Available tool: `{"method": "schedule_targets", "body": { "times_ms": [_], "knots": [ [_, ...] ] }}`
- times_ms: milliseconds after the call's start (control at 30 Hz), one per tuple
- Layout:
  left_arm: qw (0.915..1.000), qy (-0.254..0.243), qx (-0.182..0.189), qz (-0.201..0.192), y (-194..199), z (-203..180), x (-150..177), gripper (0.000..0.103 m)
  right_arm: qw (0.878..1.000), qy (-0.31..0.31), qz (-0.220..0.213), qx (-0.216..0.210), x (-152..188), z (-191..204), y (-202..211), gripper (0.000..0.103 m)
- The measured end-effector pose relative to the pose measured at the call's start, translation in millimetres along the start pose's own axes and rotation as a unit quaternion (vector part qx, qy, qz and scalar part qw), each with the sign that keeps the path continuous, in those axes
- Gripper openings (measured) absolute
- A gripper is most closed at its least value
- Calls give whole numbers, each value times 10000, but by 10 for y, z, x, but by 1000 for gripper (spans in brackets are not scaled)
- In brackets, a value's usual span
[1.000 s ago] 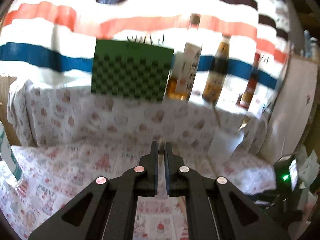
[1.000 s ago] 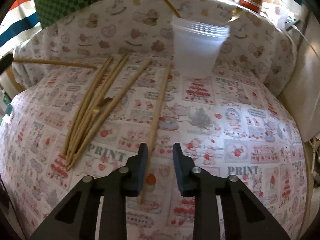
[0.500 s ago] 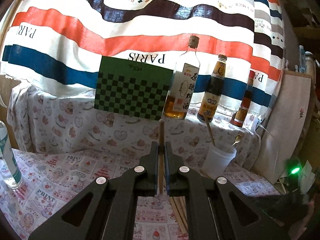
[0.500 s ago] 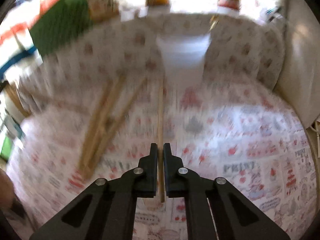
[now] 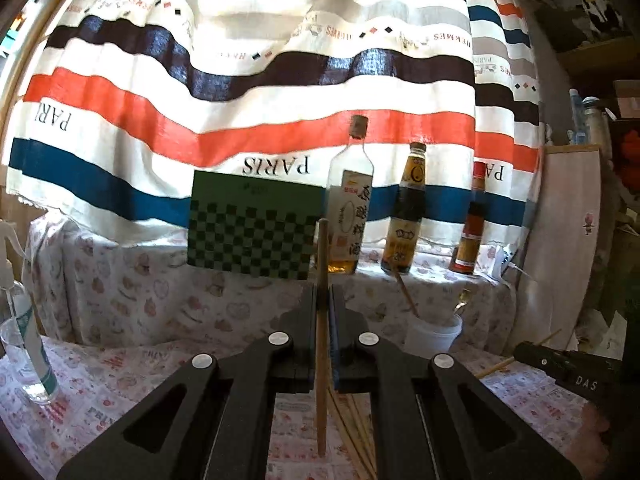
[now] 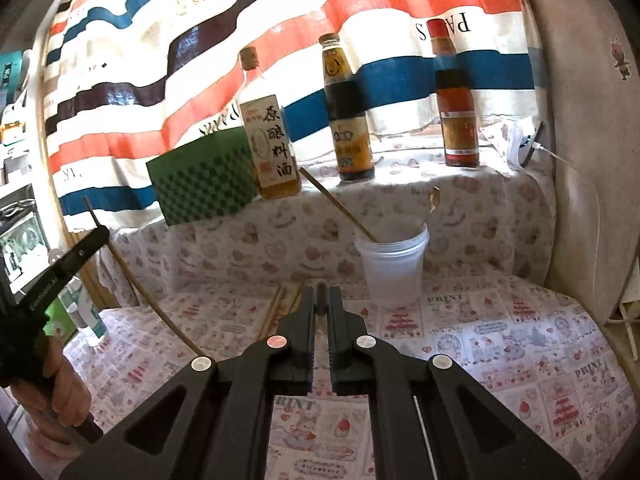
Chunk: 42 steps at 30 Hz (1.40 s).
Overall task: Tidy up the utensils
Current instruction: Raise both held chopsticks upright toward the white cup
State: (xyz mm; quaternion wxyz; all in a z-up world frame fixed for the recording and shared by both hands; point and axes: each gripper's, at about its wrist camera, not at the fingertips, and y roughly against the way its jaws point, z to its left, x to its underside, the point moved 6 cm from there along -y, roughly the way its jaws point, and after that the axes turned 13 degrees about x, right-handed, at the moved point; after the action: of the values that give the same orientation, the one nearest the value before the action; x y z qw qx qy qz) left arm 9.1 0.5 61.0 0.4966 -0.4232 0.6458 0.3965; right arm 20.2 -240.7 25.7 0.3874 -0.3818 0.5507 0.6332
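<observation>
The left gripper (image 5: pixel 323 300) was clamped on a wooden chopstick (image 5: pixel 322 320) that stood nearly upright between its jaws, its top in front of the green checked board (image 5: pixel 252 232). The right gripper (image 6: pixel 320 300) was pinched narrow on another chopstick (image 6: pixel 320 292) – only its end showed between the tips – above the printed tablecloth (image 6: pixel 500 340). More loose chopsticks (image 6: pixel 280 308) lay on the cloth, and the white plastic cup (image 6: pixel 392 272) near the back already held one chopstick and a spoon – three bottles (image 6: pixel 348 120) stood on the ledge behind it.
</observation>
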Motion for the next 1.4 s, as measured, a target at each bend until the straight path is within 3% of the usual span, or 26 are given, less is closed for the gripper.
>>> {"method": "schedule_targets", "body": {
  "times_ms": [333, 533, 800, 1167, 1400],
  "knots": [
    [9989, 283, 325, 205, -27, -52, 25, 5, 9985, -269, -463, -106, -169, -121, 269, 6],
    [9991, 232, 215, 272, -85, -38, 76, 5, 9987, -174, -475, -55, -158, -101, 265, 6],
    [9978, 261, 412, 445, -134, -67, 114, 5, 9996, 3, -182, -210, -74, -13, 135, 6],
    [9952, 194, 293, 915, -301, -79, 270, 5, 9992, -100, 275, -261, -8, -41, -68, 6],
    [9864, 594, 557, 1425, -494, 23, 457, 6, 9985, -37, 521, -175, 57, -30, -203, 6]
  ]
}}
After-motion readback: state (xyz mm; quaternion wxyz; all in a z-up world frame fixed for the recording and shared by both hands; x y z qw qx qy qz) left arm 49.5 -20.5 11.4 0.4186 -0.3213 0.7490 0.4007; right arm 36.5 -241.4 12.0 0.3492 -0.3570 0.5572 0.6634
